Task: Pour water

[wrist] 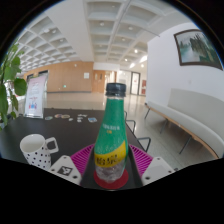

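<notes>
- A green plastic bottle (115, 135) with a green cap and a yellow-green label is standing upright between the two fingers of the gripper (112, 172), its base sitting low between the pink pads (84, 160).
- The pads are pressing in against the bottle's lower body from either side, so the gripper is clamping the bottle.
- Whether the bottle is resting on the dark desk (20, 140) or being held just above it is hard to tell from here.
- To the left of the bottle, a white mug (38, 150) with dark dots is sitting on the desk, handle facing the bottle, a little apart from it.
- Farther left of the bottle, a leafy green plant (10, 80) is leaning in.
- Beyond the bottle, a poster stand (36, 96) is standing in a wide hall.
- To the right of the bottle, a long white bench (185, 115) is running along the wall under a framed picture (193, 47).
</notes>
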Tool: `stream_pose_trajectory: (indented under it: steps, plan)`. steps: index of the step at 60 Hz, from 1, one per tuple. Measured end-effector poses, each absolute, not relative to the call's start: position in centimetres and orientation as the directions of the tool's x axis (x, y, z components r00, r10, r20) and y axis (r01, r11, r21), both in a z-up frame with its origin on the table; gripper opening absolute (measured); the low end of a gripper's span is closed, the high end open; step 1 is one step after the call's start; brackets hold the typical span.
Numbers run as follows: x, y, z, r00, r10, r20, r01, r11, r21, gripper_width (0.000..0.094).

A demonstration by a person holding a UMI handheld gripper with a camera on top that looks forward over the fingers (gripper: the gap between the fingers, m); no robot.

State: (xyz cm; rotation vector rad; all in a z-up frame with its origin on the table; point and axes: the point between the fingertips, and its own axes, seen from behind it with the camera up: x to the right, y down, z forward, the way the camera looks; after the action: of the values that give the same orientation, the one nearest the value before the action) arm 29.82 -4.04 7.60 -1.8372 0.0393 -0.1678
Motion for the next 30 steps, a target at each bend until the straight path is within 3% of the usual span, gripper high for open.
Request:
stream_pose_trajectory:
  steps: [4,6,30]
  plan:
    - [29.5,-4.9,6.9,0.988,-0.132,0.082,0.037,-0.317,-0.948,0.0873]
    - [29.7,-5.4,7.1,0.985,-0.155,0.071,0.016,-0.329,-0.944,0.0838]
    - [26.0,-19.2,15.0,0.973,-0.198,0.118,0.038,-0.366,-0.930,0.0856]
